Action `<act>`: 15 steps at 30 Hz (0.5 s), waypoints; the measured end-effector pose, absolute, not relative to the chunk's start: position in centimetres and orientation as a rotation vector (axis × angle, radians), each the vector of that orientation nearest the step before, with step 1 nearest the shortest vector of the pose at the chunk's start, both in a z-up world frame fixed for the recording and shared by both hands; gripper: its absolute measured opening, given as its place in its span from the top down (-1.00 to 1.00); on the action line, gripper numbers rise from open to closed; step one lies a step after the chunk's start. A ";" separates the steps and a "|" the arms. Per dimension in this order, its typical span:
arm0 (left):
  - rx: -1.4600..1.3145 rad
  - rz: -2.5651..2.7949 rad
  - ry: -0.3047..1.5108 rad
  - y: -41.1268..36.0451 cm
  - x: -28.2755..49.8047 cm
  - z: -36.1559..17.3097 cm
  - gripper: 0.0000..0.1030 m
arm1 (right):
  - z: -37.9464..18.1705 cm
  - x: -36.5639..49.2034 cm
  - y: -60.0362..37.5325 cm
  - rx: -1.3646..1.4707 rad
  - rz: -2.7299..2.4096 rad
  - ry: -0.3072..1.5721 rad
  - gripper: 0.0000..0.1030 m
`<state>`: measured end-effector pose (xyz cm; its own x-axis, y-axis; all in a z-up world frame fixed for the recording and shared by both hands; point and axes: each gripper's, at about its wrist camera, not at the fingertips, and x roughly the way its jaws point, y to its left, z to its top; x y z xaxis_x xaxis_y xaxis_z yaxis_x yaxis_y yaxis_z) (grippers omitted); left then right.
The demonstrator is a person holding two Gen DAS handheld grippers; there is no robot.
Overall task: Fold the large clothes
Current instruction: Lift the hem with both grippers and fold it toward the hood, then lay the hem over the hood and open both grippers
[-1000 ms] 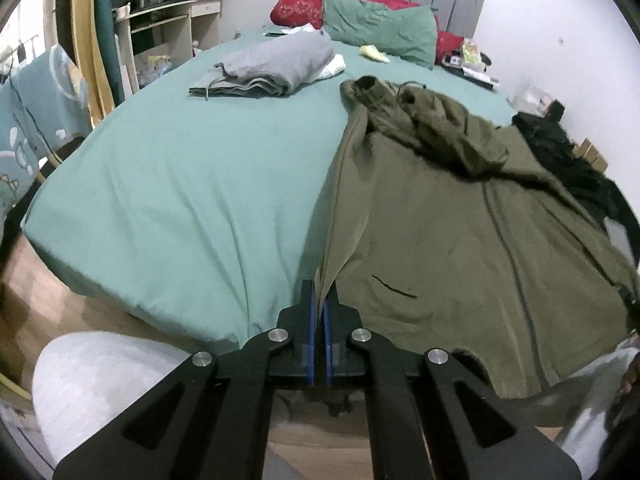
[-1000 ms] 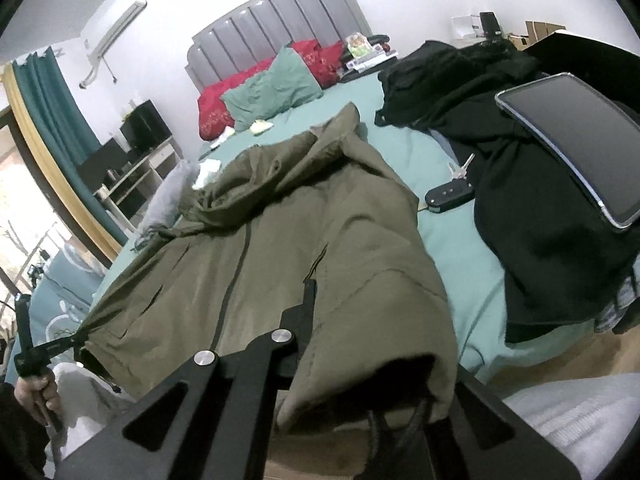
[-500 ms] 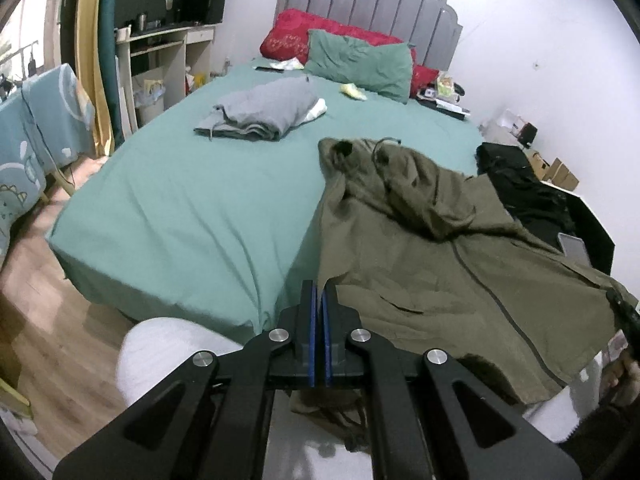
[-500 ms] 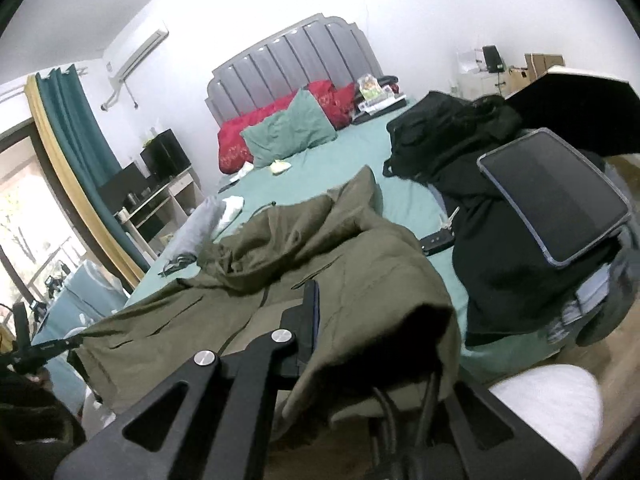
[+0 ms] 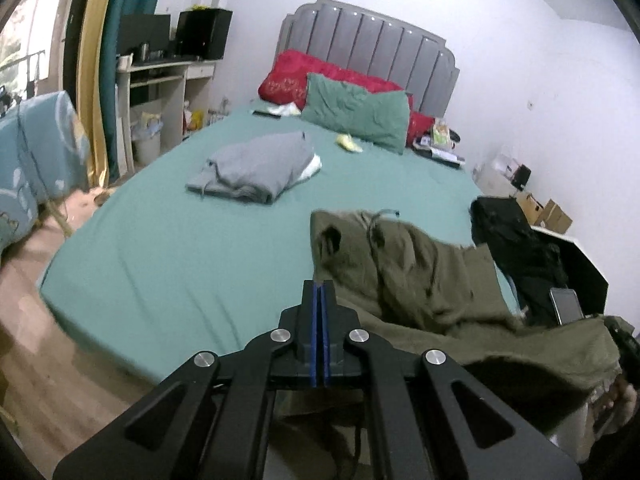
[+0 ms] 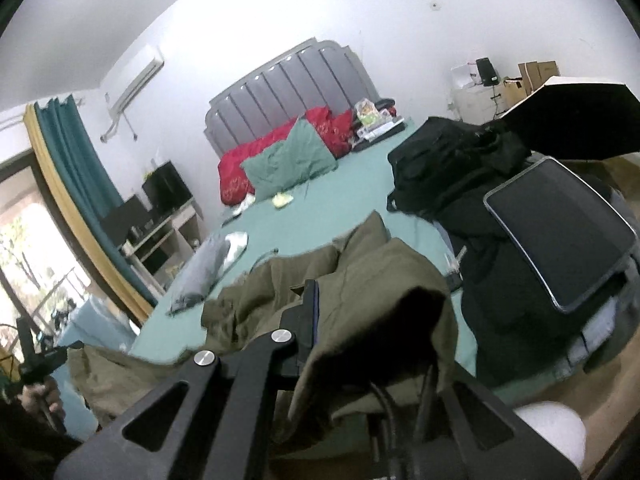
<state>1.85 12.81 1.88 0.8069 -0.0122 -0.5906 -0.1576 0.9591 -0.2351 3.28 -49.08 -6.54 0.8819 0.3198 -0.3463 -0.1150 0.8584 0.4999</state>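
An olive green jacket (image 5: 420, 280) lies across the near right part of the green bed (image 5: 180, 248), hood end away from me. Its near hem is lifted and stretched between my two grippers. My left gripper (image 5: 320, 286) is shut on the hem's left corner, blue pads pressed together, and cloth hangs below it. In the right wrist view my right gripper (image 6: 316, 292) is shut on the jacket (image 6: 380, 280), which drapes over and hides its right finger. A hand with the left gripper (image 6: 40, 356) shows at the far left there.
A folded grey garment (image 5: 256, 168) lies mid-bed, with green and red pillows (image 5: 356, 108) at the headboard. Black clothes (image 6: 452, 168) and a tablet (image 6: 560, 236) sit at the bed's right edge. A desk (image 5: 160, 80) and curtains stand to the left. Wooden floor lies below.
Both grippers have risen with the jacket's near hem. The hem has come up off the bed and the cloth has bunched towards the hood. Both views now look more level.
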 end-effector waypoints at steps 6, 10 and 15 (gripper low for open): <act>-0.295 0.060 0.598 13.1 9.4 1.3 0.97 | -6.5 10.0 -49.4 0.486 0.241 0.416 0.95; -0.280 0.064 0.583 13.1 15.5 1.1 0.97 | -6.1 16.8 -48.8 0.444 0.247 0.417 0.95; -0.200 0.138 0.589 12.5 24.3 -0.7 0.97 | -6.6 25.0 -48.3 0.420 0.237 0.446 0.95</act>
